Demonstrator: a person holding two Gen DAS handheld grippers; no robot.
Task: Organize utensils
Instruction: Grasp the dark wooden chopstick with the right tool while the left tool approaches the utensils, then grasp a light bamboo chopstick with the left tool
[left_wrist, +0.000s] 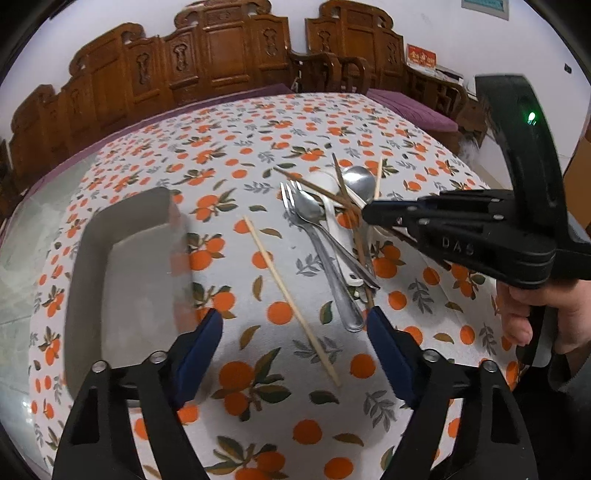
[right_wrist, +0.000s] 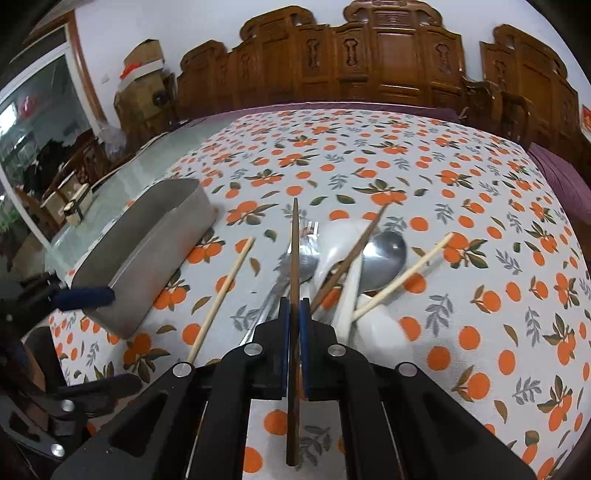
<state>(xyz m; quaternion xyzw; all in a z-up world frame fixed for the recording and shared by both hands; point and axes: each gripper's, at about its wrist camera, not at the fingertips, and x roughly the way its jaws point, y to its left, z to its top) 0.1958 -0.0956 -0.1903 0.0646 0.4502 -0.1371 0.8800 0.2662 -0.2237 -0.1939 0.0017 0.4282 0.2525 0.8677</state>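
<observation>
My right claw (right_wrist: 294, 308) is clamped tight on a dark chopstick (right_wrist: 294, 236), which runs straight out ahead between the blue pads and back under the claw body. My left claw (left_wrist: 295, 325) stands wide, nothing between its pads, hovering over the counter (left_wrist: 229, 155) above a pale chopstick (left_wrist: 291, 301) that lies alone on the cloth. Just past the right claw sits the utensil pile: a fork (left_wrist: 291, 199), a small spoon (left_wrist: 308, 208), a large steel spoon (right_wrist: 382, 258), a white spoon (right_wrist: 334, 240), a second dark chopstick (right_wrist: 351, 254) slanting over them, and another pale chopstick (right_wrist: 402, 277) leaning across the right side. To the left of the pile, well apart from it, is a grey metal tray (right_wrist: 147, 258), long and shallow, and I see nothing inside it. The counter wears a white cloth printed with oranges and leaves; beyond the cloth on the left a glassy bare top shows. In the left view a hand (left_wrist: 546, 314) grips the right claw's handle, with a green light glowing on it. Behind the counter carved wooden benches (right_wrist: 369, 62) with purple cushions line a white wall. Cardboard boxes (right_wrist: 142, 61) are stacked in the left corner beside a glass door.
</observation>
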